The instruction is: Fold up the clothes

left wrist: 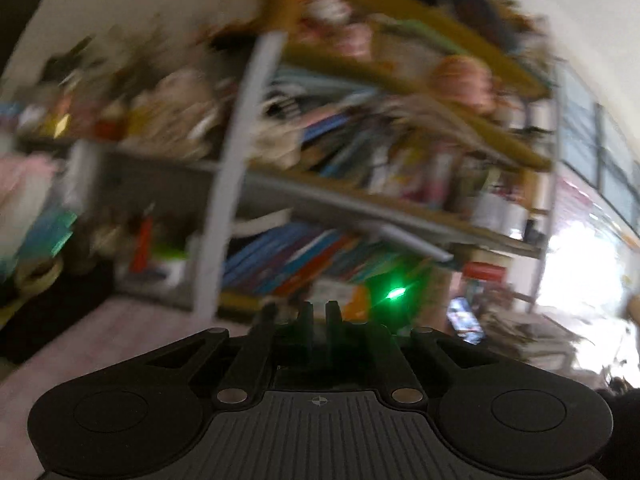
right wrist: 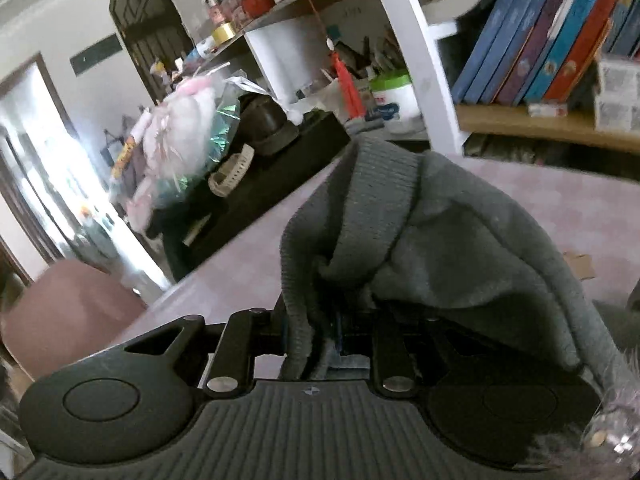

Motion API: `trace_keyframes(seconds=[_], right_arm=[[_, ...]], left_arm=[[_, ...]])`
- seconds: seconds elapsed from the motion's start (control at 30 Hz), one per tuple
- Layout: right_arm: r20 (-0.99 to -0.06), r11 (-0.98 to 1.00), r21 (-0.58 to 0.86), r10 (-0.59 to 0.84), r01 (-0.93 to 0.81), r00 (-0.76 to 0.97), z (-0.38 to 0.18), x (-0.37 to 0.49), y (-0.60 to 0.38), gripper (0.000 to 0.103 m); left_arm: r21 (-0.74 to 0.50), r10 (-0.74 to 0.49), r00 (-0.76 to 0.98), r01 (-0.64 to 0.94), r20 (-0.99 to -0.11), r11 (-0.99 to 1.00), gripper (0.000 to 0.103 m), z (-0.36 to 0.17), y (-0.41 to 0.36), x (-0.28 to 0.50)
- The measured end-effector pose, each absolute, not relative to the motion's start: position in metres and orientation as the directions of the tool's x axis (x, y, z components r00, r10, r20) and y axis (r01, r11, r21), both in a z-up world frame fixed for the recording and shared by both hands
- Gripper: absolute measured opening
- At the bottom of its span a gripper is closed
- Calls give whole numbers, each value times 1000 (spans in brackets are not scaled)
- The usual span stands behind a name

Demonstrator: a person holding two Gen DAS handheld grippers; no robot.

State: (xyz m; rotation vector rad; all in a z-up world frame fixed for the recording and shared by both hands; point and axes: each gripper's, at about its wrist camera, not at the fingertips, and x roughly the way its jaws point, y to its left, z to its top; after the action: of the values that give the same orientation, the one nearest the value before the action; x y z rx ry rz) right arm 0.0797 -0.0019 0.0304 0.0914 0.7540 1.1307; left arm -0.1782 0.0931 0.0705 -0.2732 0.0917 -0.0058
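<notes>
Left wrist view is looking level, tilted and blurred, at the bookshelf (left wrist: 280, 184) from farther back. Right wrist view is looking downward, close below the bookshelf (right wrist: 516, 120). Both are sharing its book rows.

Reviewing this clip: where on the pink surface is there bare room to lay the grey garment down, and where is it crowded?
Right wrist view: bare pink tabletop lies left of the grey garment held in the right gripper, and behind it toward the bookshelf. The black box with piled clutter crowds the left edge.
</notes>
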Motion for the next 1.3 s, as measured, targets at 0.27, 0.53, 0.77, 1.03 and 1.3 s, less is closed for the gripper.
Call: trace_keyframes(seconds=[0.27,0.53,0.77,1.03,1.3], right_arm=[[-424,416,395,874,-819,239,60,61,-61,59],[-422,526,253,815,-812,397,40,49,-176,62],[-425,636,282,754,-718,501,15,65,-233,43],[-437,694,249,703,-676,561,12,68,-259,42],[-438,730,188,661,-657,609,11,64,-260,45]], left_arm=[[-303,29,968,-107,-250,947,51,35,106,-152],[-197,83,942,-153,-325,968,73,22,85,-127],[-88,164,908,-213,-385,973,73,15,69,-106],[24,272,870,-288,-410,957,73,10,67,-62],[-42,289,871,-332,-397,942,73,7,67,-38]])
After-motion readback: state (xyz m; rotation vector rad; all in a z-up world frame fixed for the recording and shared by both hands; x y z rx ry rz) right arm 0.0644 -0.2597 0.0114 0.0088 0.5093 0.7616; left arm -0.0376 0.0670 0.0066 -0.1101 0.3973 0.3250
